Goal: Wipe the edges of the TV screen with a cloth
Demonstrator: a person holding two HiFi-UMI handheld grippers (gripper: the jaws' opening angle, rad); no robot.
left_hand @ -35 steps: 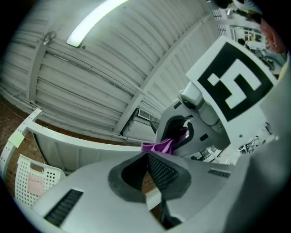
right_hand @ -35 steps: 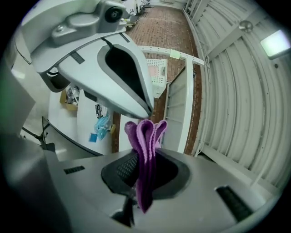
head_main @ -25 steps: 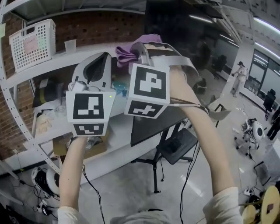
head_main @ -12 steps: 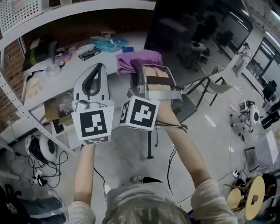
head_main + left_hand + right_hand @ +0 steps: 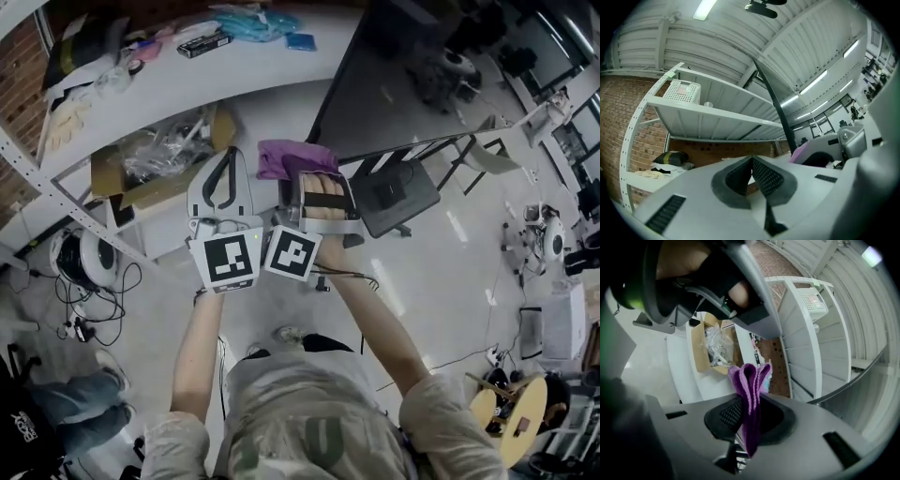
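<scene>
A person, seen from above, is holding two grey plastic tools out in front, side by side, each carrying a cube with black-and-white square markers. The right tool (image 5: pixel 302 176) is gripping a purple cloth (image 5: pixel 292 157). In the right gripper view its ribbed black pads are pressing together on a soft, knitted-looking fold that is sticking up past the tips in rounded loops. The left tool (image 5: pixel 228 155) is holding nothing. In the left gripper view its textured pads (image 5: pixel 769 176) are meeting at the tips (only a sliver of light is showing lower down between them). The TV screen (image 5: pixel 412 75), a flat, dark, glossy panel on a black stand, is standing just ahead and to the right. The cloth's bunched end is lying near its lower left corner, though contact cannot be made out. To the left, a white metal shelf unit (image 5: pixel 131 103) is carrying a cardboard box (image 5: pixel 111 173) stuffed with clear plastic bags. A white perforated basket (image 5: pixel 681 92) is sitting higher up, against a brick wall (image 5: pixel 623 126).
</scene>
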